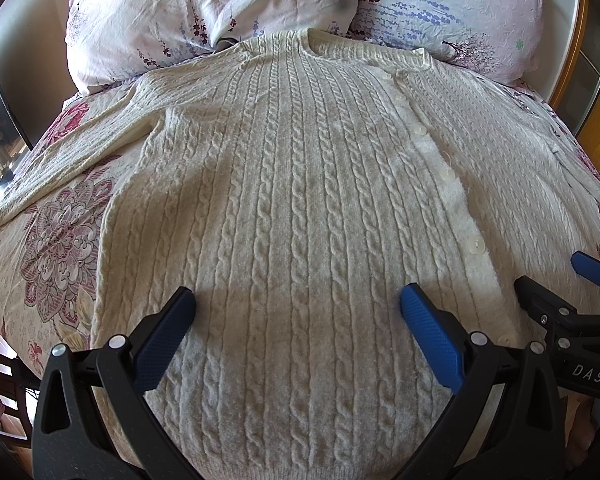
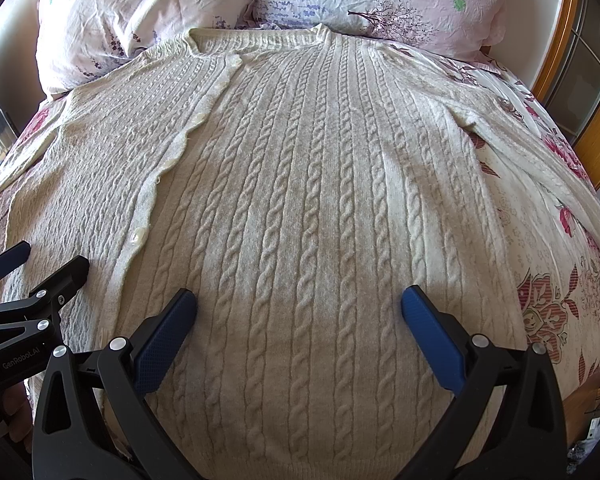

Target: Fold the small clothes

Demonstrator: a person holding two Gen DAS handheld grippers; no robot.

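Two claws hover side by side over the near hem, and both stand wide open, holding nothing. The left claw [image 1: 296, 312] sits over the cardigan's [image 1: 300, 168] left half; the right claw [image 2: 298, 312] sits over the other half, just past the button placket [image 2: 172, 160]. The cream cable-knit garment lies flat and buttoned on the floral bedspread [image 1: 56, 232], its long axis running straight away from the claws, hem at the near edge of the bed, collar against the pillows [image 2: 148, 12] at the far edge. Each sleeve trails out toward its own side edge. Judging from this, each claw is nearest its own side of the hem, so a fold would likely start there, one claw per side.
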